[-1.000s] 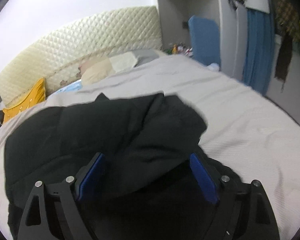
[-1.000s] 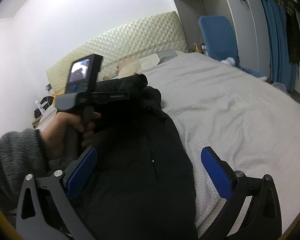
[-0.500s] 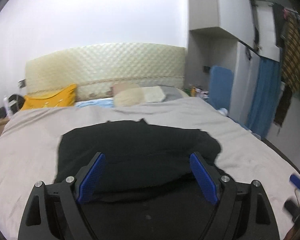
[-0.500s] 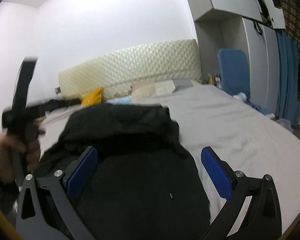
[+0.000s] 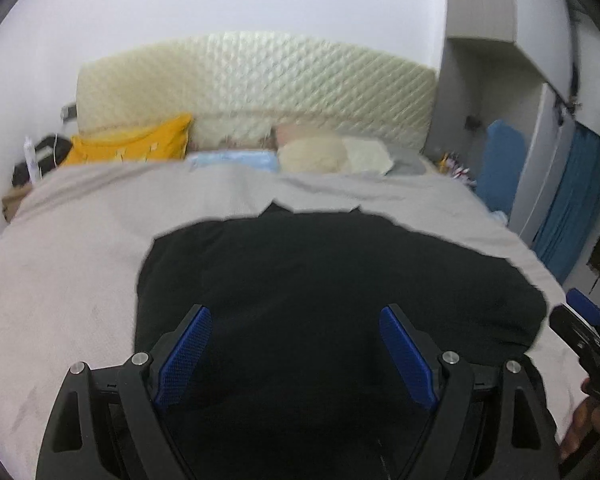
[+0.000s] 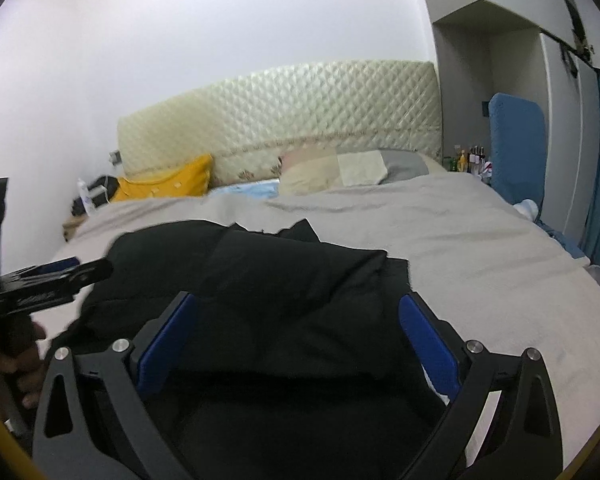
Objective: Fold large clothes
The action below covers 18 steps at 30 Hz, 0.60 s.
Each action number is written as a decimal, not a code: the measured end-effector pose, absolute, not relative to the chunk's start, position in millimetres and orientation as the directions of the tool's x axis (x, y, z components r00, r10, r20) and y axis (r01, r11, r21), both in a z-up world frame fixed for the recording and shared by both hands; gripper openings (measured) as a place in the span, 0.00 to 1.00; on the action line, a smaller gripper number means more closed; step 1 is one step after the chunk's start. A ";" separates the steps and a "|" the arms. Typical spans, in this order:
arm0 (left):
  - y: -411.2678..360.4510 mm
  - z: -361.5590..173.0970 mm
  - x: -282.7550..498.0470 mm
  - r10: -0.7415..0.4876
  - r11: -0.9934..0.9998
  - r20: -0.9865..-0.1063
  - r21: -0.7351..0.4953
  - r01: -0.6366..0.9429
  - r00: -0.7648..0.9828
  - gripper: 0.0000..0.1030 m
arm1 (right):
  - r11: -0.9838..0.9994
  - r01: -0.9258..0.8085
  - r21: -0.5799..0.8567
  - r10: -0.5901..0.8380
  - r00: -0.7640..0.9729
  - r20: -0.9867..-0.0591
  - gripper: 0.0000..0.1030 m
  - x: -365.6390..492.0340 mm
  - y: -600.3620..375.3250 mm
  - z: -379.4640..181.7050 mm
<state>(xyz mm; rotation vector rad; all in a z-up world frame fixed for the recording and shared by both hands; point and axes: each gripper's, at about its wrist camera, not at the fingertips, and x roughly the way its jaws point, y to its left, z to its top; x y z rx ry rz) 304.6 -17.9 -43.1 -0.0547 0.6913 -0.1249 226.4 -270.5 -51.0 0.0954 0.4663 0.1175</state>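
Observation:
A large black garment (image 5: 332, 280) lies on the grey bed cover (image 5: 68, 264), its upper part folded over into a thick layer (image 6: 292, 292). My left gripper (image 5: 296, 354) hovers over its near part, open, blue pads wide apart and pressing on nothing. My right gripper (image 6: 298, 342) is also open above the garment's near right side, nothing pinched. In the right wrist view the left gripper (image 6: 48, 280) shows at the left edge, held by a hand (image 6: 8, 356). The right gripper (image 5: 584, 320) shows at the right edge of the left wrist view.
A quilted cream headboard (image 5: 260, 92) stands at the far end, with a yellow pillow (image 5: 136, 144) and beige pillows (image 5: 324, 156) in front. A blue chair (image 6: 516, 144) and a small shelf of bottles (image 6: 466, 160) stand right of the bed. A blue curtain (image 5: 576, 204) hangs at far right.
Both grippers drew back from the garment and apart, and both views rolled level. The left gripper slid from the middle of the right wrist view to its left edge. The garment lies flatter.

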 end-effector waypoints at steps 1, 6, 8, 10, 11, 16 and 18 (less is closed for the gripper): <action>-19.3 -48.7 312.5 -0.135 0.991 -0.639 -0.089 0.101 0.758 0.84 | 0.990 -0.090 0.113 0.131 0.883 -0.450 0.97 235.5 -269.7 -56.9; -25.7 -81.9 335.9 -0.109 0.994 -0.652 -0.051 0.100 0.751 0.86 | 0.993 -0.080 0.082 0.111 0.851 -0.514 0.94 295.3 -269.6 -90.7; -29.3 -88.7 341.5 -0.103 0.993 -0.657 -0.029 0.111 0.747 0.86 | 0.994 -0.076 0.073 0.104 0.836 -0.538 0.95 309.4 -269.8 -104.1; -30.5 -93.7 346.8 -0.100 0.993 -0.668 -0.021 0.115 0.738 0.87 | 0.993 -0.090 0.082 0.120 0.833 -0.540 0.96 318.7 -271.5 -113.8; -31.0 -96.3 349.0 -0.101 0.993 -0.673 -0.021 0.118 0.733 0.87 | 0.992 -0.091 0.089 0.125 0.832 -0.540 0.96 321.3 -273.4 -117.8; -24.9 -112.6 356.8 -0.114 0.993 -0.693 -0.053 0.108 0.712 0.90 | 0.989 -0.108 0.101 0.146 0.825 -0.546 0.99 328.8 -272.0 -134.2; -25.5 -119.0 358.2 -0.110 0.993 -0.699 -0.051 0.105 0.706 0.91 | 0.991 -0.111 0.073 0.133 0.826 -0.548 1.00 331.5 -267.9 -140.0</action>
